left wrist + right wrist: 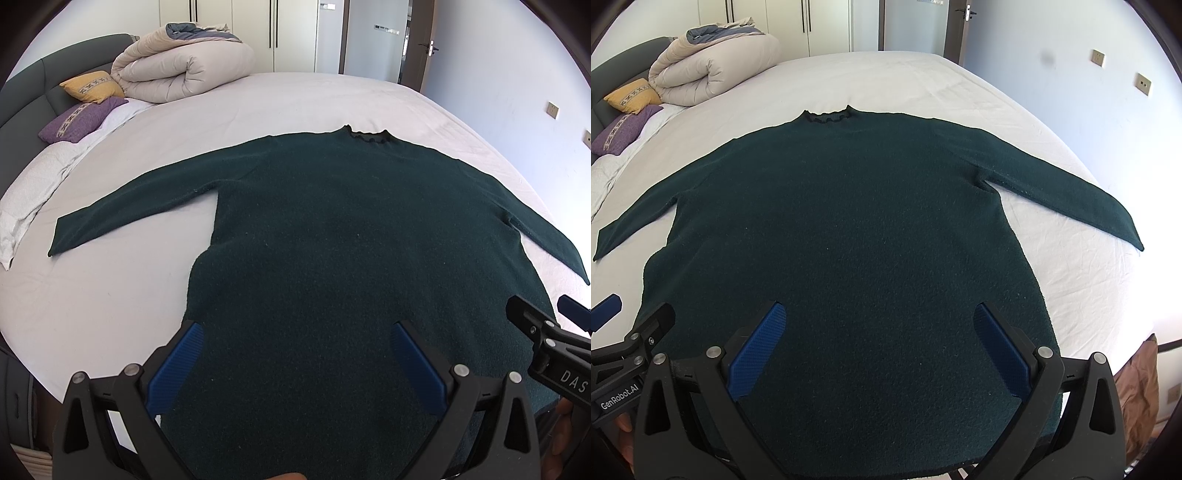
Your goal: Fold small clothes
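A dark green long-sleeved sweater (332, 229) lies flat on the white bed (110, 295), collar far, hem near me, both sleeves spread out to the sides. It also shows in the right wrist view (842, 229). My left gripper (297, 332) is open above the hem on the sweater's left part, holding nothing. My right gripper (879, 314) is open above the hem on the right part, holding nothing. The right gripper shows at the right edge of the left wrist view (546, 336). The left gripper shows at the left edge of the right wrist view (631, 325).
A rolled beige duvet (184, 70), a yellow pillow (92, 86) and a purple pillow (79, 120) lie at the far left by the dark headboard (29, 85). White wardrobes (258, 33) and a door (417, 44) stand behind. The wall (1089, 92) runs along the right side.
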